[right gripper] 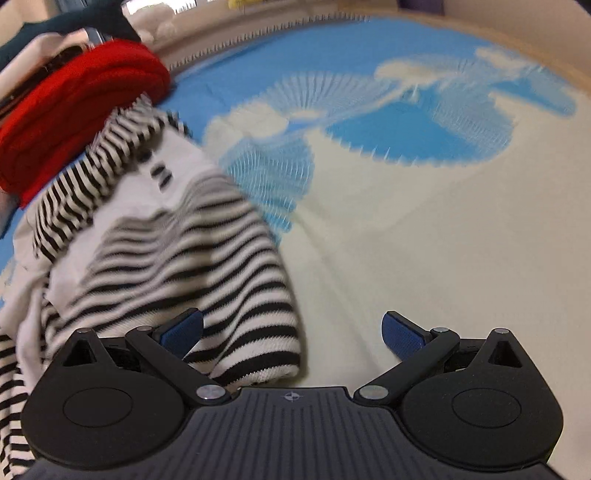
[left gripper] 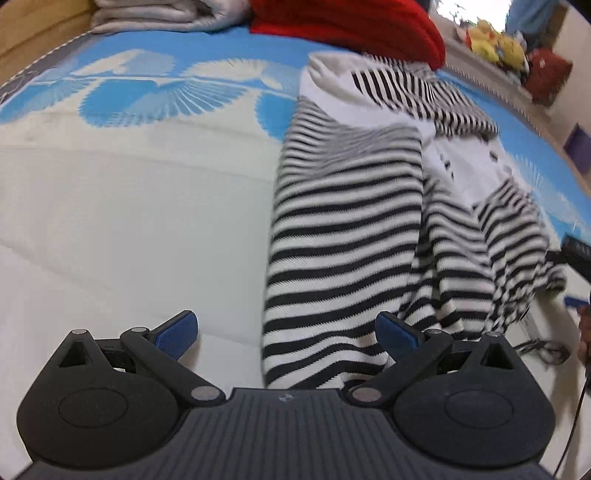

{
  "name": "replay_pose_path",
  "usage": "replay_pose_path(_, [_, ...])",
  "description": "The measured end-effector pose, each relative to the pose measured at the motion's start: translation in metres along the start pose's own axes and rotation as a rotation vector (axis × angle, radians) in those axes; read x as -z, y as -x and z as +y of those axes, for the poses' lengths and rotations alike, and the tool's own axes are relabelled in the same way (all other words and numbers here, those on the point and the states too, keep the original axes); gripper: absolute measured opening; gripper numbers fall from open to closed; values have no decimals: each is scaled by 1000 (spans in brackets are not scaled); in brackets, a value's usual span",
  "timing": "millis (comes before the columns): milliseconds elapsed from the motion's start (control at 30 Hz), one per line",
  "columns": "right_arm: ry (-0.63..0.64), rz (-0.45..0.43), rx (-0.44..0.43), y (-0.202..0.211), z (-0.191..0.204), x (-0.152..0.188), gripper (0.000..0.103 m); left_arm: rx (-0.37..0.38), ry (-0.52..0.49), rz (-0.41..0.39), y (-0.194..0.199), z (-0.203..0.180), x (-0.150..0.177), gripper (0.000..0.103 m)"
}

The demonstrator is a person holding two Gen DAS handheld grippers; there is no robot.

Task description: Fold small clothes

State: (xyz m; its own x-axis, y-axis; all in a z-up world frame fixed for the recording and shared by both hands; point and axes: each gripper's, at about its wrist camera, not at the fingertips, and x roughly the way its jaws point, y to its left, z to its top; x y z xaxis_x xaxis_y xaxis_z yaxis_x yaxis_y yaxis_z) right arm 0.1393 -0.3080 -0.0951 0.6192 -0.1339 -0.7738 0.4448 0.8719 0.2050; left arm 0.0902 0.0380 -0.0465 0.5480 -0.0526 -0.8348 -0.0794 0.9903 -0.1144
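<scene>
Bed [left gripper: 110, 206] under blue-and-cream sheet, fan-shaped print, soft quilted ridges. Wooden frame edge at far left; plush toys [left gripper: 495, 44] on ledge beyond. Red knit [left gripper: 351, 22] bundled at head end, grey folded cloth [left gripper: 155, 14] beside it. Striped sweater [left gripper: 343, 236] – black-and-white rib knit, rumpled – lies mid-bed, top touching red knit. Left tongs [left gripper: 286, 334] spread wide over sweater hem, gripping nothing. Right tongs [right gripper: 293, 332] also spread wide – sleeve cuff [right gripper: 258, 354] between fingers, unclamped.

Soft, even indoor light, faint shadows, motion blur — heavy fisheye bending at the edges
</scene>
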Motion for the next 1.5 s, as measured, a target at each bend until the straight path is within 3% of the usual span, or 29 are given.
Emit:
replay_pose_path(33, [72,-11,-14,2,11,3,87,-5,-20,8,-5,-3,2,102])
replay_pose_path(100, [194,-1,-60,12,32,5,4,10,-44,51,-15,-9,5,102])
replay_pose_path(167, [179,15,-89,31,35,2,5,38,-78,60,-19,-15,8,99])
replay_pose_path(200, [195,10,-45,46,34,1,4,47,-114,42,-17,-17,9,79])
replay_pose_path(233, [203,-12,-13,64,27,-1,4,57,-156,19,-14,-20,10,49])
replay_pose_path(267, [200,-34,-13,81,17,-2,4,70,-183,2,-11,-20,10,32])
replay_pose_path(300, [191,-52,-14,99,3,-1,4,98,-169,-1,-9,-13,9,5])
replay_pose_path(467, [182,-36,-29,189,-65,44,4,221,-36,11,7,32,5,6])
replay_pose_path(567, [229,47,-75,230,-84,95,4,241,-43,12,27,50,21,6])
replay_pose_path(667, [305,148,-85,242,-85,128,8,218,-92,20,47,57,35,8])
replay_pose_path(700, [322,157,-63,242,-84,132,20,187,-129,-13,55,55,36,13])
replay_pose_path(733, [314,123,-18,244,-83,131,29,127,-184,-88,68,50,39,26])
replay_pose_path(767, [290,58,23,247,-82,125,54,98,-229,-151,80,43,38,38])
replay_pose_path(800, [235,-45,52,253,-82,114,71,95,-267,-203,90,35,34,72])
replay_pose_path(833, [160,-128,76,255,-83,100,76,102,-291,-252,100,24,28,93])
replay_pose_path(900, [-17,-219,86,251,-89,70,81,151,-324,-352,116,-5,10,94])
replay_pose_path(967, [-218,-257,56,230,-100,45,82,231,-397,-380,121,-55,-13,98])
replay_pose_path(1067, [-406,-247,70,193,-114,26,80,362,-507,-358,96,-143,-41,102])
replay_pose_path(1200, [-432,-158,130,170,-135,16,80,445,-691,-260,31,-260,-47,102])
replay_pose_path(1267, [-501,-153,114,165,-136,11,80,401,-791,-190,-9,-309,-40,100])
replay_pose_path(1300, [-504,-156,111,158,-131,11,80,371,-838,-158,-29,-329,-35,77])
replay_pose_path(1333, [-477,-147,111,154,-127,11,80,335,-880,-116,-48,-341,-31,8])
replay_pose_path(1367, [-439,-136,108,150,-121,10,80,292,-892,-56,-66,-347,-31,7])
replay_pose_path(1400, [-412,-130,105,149,-116,9,79,283,-830,-36,-72,-346,-40,3])
replay_pose_path(1433, [-400,-129,104,149,-111,10,79,330,-715,-28,-67,-333,-57,3])
replay_pose_path(1500, [-388,-127,83,145,-107,8,79,408,-530,-99,-38,-288,-101,3])
